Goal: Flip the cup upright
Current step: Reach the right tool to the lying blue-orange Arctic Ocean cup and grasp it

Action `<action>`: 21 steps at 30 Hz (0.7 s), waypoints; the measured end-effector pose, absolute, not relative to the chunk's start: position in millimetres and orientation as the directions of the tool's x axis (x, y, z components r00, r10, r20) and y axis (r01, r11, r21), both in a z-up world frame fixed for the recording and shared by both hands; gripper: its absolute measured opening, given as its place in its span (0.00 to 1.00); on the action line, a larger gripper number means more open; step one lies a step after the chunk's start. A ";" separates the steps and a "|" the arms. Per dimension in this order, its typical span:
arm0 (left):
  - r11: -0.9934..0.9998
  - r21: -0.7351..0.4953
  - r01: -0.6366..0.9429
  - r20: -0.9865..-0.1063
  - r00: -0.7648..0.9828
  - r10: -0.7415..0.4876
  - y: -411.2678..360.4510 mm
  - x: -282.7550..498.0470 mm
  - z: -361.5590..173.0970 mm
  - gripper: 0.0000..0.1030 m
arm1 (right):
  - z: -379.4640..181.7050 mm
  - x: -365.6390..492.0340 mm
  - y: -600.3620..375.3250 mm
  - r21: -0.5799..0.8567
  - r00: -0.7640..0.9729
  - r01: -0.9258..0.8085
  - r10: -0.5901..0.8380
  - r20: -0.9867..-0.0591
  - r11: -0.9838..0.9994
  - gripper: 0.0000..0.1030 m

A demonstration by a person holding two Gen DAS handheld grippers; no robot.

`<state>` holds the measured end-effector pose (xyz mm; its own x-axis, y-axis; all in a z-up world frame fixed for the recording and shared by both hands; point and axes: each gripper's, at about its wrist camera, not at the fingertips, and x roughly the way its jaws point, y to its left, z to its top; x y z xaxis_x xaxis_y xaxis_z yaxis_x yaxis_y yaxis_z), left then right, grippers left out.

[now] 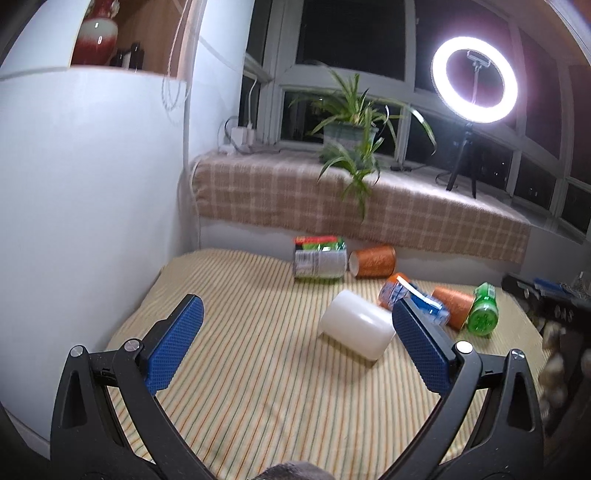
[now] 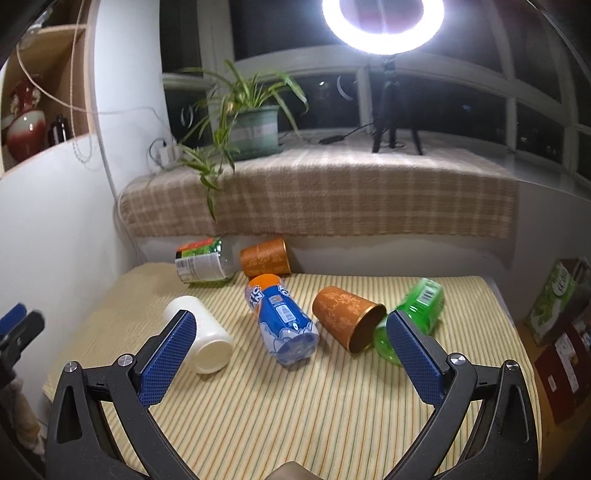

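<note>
table: striped yellow mat fills lower half of both views, everything on it lies tipped over, looks staged for righting
window bench: plaid cover across mid frame behind table, holds potted plant upper left-centre and ring light top centre, light aimed down at the work area
left claw: bottom of left view, pads wide apart, holding nothing, hovering low over the mat; white cup sits nearer its right pad, so approach looks lined up for that cup, a judgement
right claw: bottom of right view, pads wide apart, empty, hovering; blue bottle and near orange cup fall between the pads in frame
white cup: task thing probably, centre-right of left view, on its side, closed end toward upper left, apart from left pad, partly behind right pad
near orange cup: centre-right of right view, on its side, open mouth facing lower right, rim touching or just beside green bottle, cannot tell which
far orange cup: upper centre, on its side against the bench base, beside clear jar
blue bottle: centre, lying down between white and orange cups
green bottle: right of centre, lying down
step: no cup gripped yet, none upright
</note>
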<state>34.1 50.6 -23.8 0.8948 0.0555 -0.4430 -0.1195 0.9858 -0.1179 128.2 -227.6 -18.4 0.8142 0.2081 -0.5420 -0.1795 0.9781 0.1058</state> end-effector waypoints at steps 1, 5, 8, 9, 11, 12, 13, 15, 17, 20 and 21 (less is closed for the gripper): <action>0.985 -0.121 -0.123 -0.453 0.890 0.055 54.0 34.4 -27.5 1.00 | -20.1 137.6 -227.5 0.106 0.800 -0.193 0.219 -0.559 0.976 1.00; 0.982 -0.123 -0.147 -0.493 0.867 0.068 66.0 33.2 -41.4 1.00 | -27.4 173.2 -221.8 0.112 0.727 -0.269 0.278 -0.628 0.957 0.99; 0.977 -0.127 -0.169 -0.519 0.851 0.079 75.1 30.9 -51.0 1.00 | -34.4 201.0 -211.4 0.125 0.639 -0.338 0.324 -0.698 0.933 0.98; 0.976 -0.130 -0.176 -0.527 0.846 0.082 78.3 29.9 -54.1 1.00 | -37.5 211.2 -207.6 0.126 0.611 -0.354 0.331 -0.719 0.927 0.97; 0.973 -0.134 -0.187 -0.541 0.836 0.086 83.0 29.3 -58.7 1.00 | -44.7 229.9 -199.7 0.131 0.552 -0.386 0.342 -0.760 0.913 0.95; 0.972 -0.135 -0.192 -0.546 0.833 0.088 85.3 28.1 -60.8 1.00 | -49.2 239.4 -195.5 0.133 0.522 -0.393 0.340 -0.782 0.910 0.92; 0.971 -0.135 -0.195 -0.549 0.831 0.091 87.9 28.2 -62.1 1.00 | -53.2 247.0 -192.7 0.124 0.506 -0.405 0.335 -0.795 0.906 0.89; 0.968 -0.137 -0.209 -0.558 0.824 0.099 92.9 26.6 -65.3 1.00 | -61.6 261.0 -184.9 0.116 0.461 -0.413 0.317 -0.829 0.903 0.83; 0.966 -0.139 -0.219 -0.564 0.819 0.104 97.5 25.8 -67.3 1.00 | -67.4 268.6 -177.0 0.094 0.437 -0.429 0.297 -0.849 0.898 0.83; 0.963 -0.142 -0.230 -0.569 0.815 0.111 103.8 23.7 -68.7 1.00 | -77.7 277.6 -167.7 0.044 0.408 -0.442 0.245 -0.880 0.896 0.83; 0.962 -0.142 -0.233 -0.569 0.814 0.114 105.5 23.1 -68.9 1.00 | -81.3 279.9 -165.1 0.036 0.398 -0.449 0.236 -0.887 0.893 0.77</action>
<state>23.1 105.5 -68.9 0.8142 0.1135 -0.5694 -0.2334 0.9619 -0.1420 279.9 -165.1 -81.3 0.3978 0.2359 -0.8866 -0.4494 0.8926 0.0358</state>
